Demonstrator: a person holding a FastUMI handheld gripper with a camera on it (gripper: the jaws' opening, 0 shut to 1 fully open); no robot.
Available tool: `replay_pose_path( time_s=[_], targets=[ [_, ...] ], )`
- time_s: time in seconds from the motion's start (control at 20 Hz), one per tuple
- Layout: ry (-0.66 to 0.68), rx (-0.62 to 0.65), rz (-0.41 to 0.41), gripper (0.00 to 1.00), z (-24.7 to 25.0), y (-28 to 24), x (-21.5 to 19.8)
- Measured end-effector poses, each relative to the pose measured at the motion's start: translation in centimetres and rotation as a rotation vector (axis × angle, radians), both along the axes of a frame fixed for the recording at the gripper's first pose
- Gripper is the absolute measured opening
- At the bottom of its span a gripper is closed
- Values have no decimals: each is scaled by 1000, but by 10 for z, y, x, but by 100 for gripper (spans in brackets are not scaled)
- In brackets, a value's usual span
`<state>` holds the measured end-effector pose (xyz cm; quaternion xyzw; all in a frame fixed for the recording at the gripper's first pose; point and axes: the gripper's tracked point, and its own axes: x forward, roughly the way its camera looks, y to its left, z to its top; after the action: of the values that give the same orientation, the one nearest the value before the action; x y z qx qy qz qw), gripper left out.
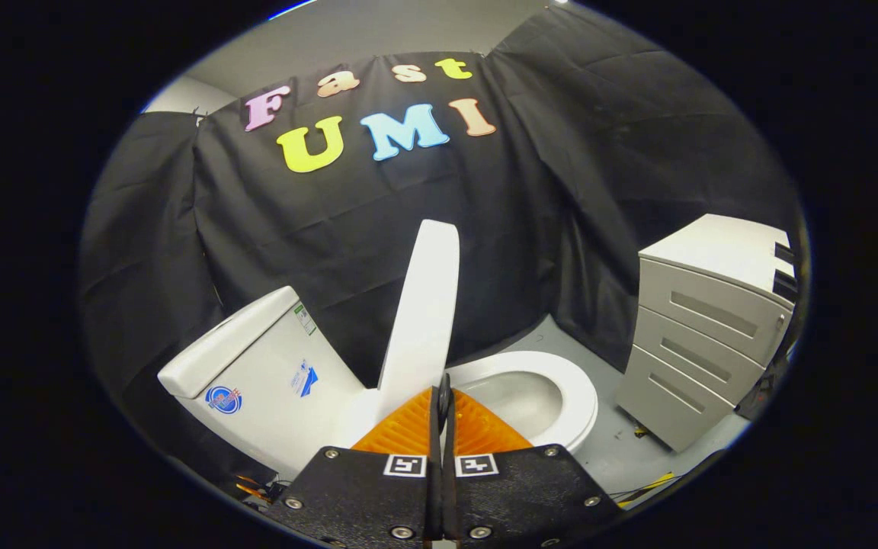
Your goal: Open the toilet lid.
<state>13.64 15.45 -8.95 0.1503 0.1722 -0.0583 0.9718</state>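
A white toilet stands ahead of me with its tank (256,374) to the left and its open bowl and seat (561,389) to the right. The white lid (424,313) is raised nearly upright, seen edge-on, rising just beyond my fingertips. My gripper (443,396) has its two orange fingers (401,431) pressed together, with nothing visible between them. The tips sit at the lid's lower edge, near the hinge; whether they touch it is unclear.
A grey drawer cabinet (706,343) stands to the right of the toilet on the grey floor (622,442). Black cloth walls the booth behind. Yellow-black tape (648,488) marks the floor near the cabinet.
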Motion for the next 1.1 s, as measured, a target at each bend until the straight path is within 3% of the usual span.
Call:
replay_pose_path(
  time_s=[0.35, 1.1],
  targets=[
    [-6, -122, 39, 0, 16, 26, -1],
    [-39, -258, 122, 0, 37, 85, 1]
  ],
)
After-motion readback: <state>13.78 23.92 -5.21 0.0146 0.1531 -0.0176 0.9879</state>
